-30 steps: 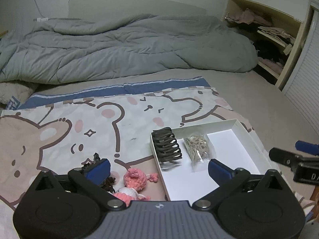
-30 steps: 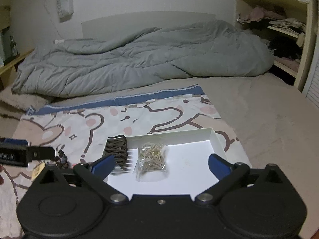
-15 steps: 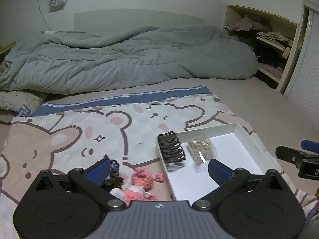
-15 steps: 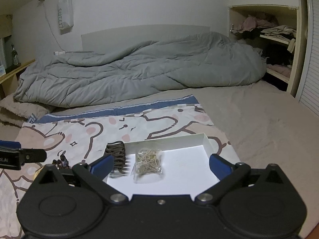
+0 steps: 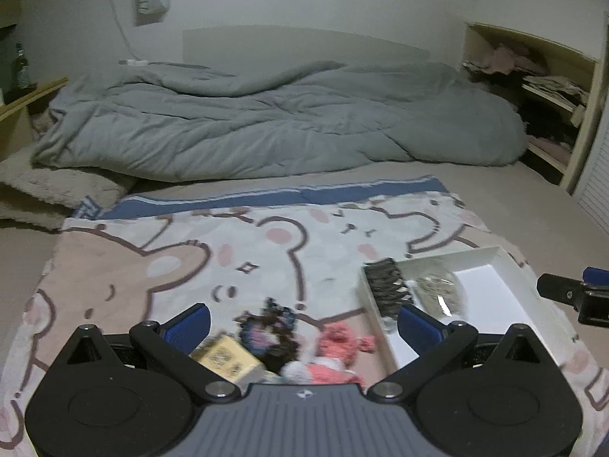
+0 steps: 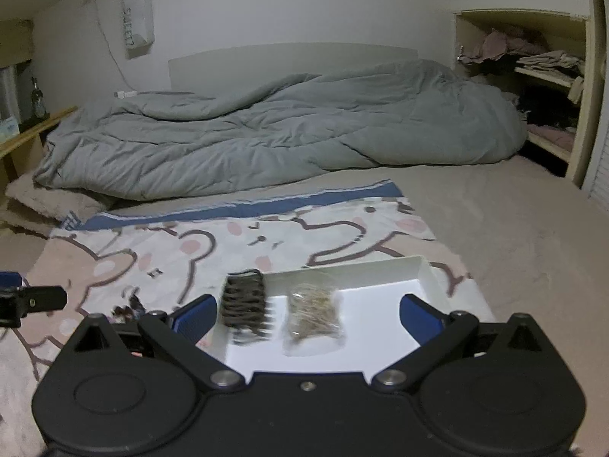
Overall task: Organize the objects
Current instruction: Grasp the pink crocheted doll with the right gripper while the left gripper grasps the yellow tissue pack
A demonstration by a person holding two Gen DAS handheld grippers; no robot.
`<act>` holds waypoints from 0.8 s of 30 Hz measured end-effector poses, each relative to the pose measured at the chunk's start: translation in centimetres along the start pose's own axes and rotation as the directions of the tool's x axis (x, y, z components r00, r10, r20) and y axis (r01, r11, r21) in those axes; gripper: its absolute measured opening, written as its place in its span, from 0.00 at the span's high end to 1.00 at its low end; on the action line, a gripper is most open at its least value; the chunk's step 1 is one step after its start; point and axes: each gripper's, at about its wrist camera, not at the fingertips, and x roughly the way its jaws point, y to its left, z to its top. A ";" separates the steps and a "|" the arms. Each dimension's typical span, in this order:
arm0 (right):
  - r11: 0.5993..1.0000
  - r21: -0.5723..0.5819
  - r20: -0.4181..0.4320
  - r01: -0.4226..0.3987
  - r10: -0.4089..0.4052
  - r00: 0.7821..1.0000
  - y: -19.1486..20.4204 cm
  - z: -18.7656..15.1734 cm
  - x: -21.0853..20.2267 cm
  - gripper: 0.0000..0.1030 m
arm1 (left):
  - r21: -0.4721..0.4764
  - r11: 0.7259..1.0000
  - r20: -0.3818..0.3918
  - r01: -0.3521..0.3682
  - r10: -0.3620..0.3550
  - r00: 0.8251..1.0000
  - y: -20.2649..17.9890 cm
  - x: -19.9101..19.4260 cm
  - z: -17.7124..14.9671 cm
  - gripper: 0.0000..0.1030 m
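Far wall: a plain white wall [image 6: 304,3] is carrying a hanging white bag [image 6: 137,24].
Bed: a rumpled grey duvet [image 6: 266,133] is lying across it.
Right: open cream shelves [image 6: 548,72] are holding folded clothes.
Light: dim.

Dim, flat indoor light, no hard shadows. Everything just ahead of my left tongs smears with motion blur; my right view is sharper. Fisheye bends the edges, corners black.

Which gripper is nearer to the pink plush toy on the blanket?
Left. The left gripper hangs open right over the pink plush toy. The right gripper is off to the side, over the white box.
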 end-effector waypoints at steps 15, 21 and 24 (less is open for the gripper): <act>0.991 -0.014 -0.019 -0.130 0.130 0.991 7.2 1.0 4.1 0.00 | -0.056 0.995 0.030 -0.082 0.084 0.996 7.6 0.1 -1.2 0.00; 0.984 -0.058 -0.016 -0.166 0.166 0.986 9.7 0.6 5.6 0.00 | -0.100 0.990 0.008 -0.095 0.097 0.995 9.5 1.3 -1.9 0.00; 0.982 -0.061 -0.022 -0.180 0.179 0.984 10.5 0.1 6.5 0.00 | -0.154 0.986 -0.051 -0.058 0.050 0.997 10.8 2.5 -2.3 0.00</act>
